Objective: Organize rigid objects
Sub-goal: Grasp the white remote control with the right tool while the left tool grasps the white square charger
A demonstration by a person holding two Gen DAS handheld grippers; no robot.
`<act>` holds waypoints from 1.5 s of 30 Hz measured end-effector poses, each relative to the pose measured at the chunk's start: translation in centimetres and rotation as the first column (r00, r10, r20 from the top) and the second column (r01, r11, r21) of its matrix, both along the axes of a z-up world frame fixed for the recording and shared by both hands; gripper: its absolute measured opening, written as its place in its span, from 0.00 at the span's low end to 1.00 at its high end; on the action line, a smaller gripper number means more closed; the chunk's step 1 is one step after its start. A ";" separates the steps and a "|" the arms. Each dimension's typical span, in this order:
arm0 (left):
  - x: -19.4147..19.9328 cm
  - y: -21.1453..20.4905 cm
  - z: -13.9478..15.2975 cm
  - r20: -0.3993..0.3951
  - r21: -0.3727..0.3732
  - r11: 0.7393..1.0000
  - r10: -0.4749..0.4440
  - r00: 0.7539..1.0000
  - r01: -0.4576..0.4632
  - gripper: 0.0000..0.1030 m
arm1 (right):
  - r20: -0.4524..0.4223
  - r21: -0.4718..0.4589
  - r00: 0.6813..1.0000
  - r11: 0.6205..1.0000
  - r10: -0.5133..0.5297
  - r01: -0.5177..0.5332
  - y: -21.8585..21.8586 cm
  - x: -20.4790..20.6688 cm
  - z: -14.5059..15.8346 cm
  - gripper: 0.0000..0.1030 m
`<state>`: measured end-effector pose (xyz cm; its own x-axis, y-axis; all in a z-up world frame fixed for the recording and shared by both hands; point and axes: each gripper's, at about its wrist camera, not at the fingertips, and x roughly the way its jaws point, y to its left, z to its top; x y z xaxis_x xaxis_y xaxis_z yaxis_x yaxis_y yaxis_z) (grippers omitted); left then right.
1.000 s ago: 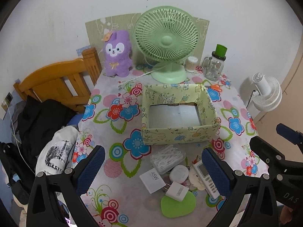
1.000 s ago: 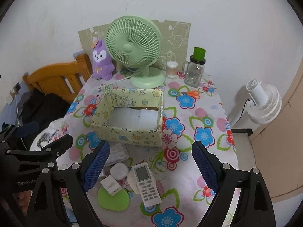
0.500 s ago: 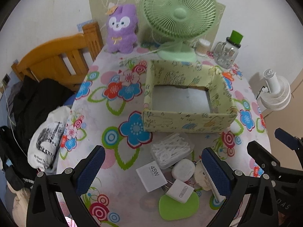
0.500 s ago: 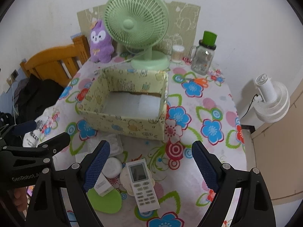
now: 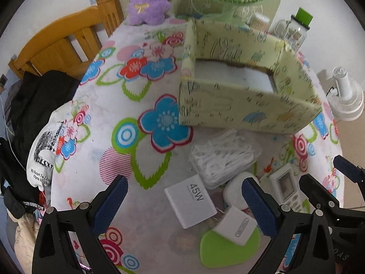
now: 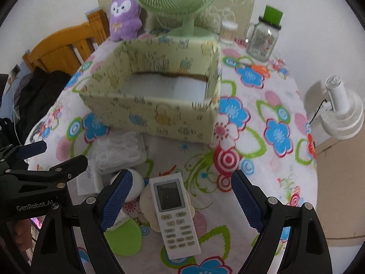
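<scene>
below, remote [image 6: 176, 214] between wide-open right gripper [image 6: 180, 202] fingers, untouched; left gripper [image 5: 182, 202] open, empty

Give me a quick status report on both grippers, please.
Left gripper open above the 45W charger. Right gripper open over the remote. Box empty, nothing in the way.

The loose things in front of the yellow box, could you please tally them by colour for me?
White: 5 – 45W charger, small adapter, round case, remote, bag of floss picks.
Green: 1 – flat pad.
Cream: 1 – disc under the remote.
Total: 7
</scene>
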<state>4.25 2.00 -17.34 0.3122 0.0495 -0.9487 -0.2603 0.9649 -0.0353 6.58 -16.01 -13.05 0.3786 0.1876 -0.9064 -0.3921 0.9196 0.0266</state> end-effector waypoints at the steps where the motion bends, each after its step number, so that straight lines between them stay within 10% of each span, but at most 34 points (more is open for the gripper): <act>1: 0.0 0.0 -0.3 -0.007 0.000 1.000 0.001 1.000 -0.001 0.98 | -0.010 -0.004 1.000 1.000 0.001 -0.001 0.0 -0.1 -0.4 0.88; 26: -0.2 0.4 -5.8 -0.137 -0.005 0.999 0.051 0.989 -0.052 0.87 | -0.173 -0.047 0.985 0.999 0.016 -0.025 0.1 -0.6 -7.1 0.77; 45: -0.2 -0.8 -6.0 -0.134 0.039 0.999 0.009 0.991 -0.003 0.85 | -0.202 -0.047 0.979 0.999 -0.004 -0.005 0.6 -0.6 -7.8 0.47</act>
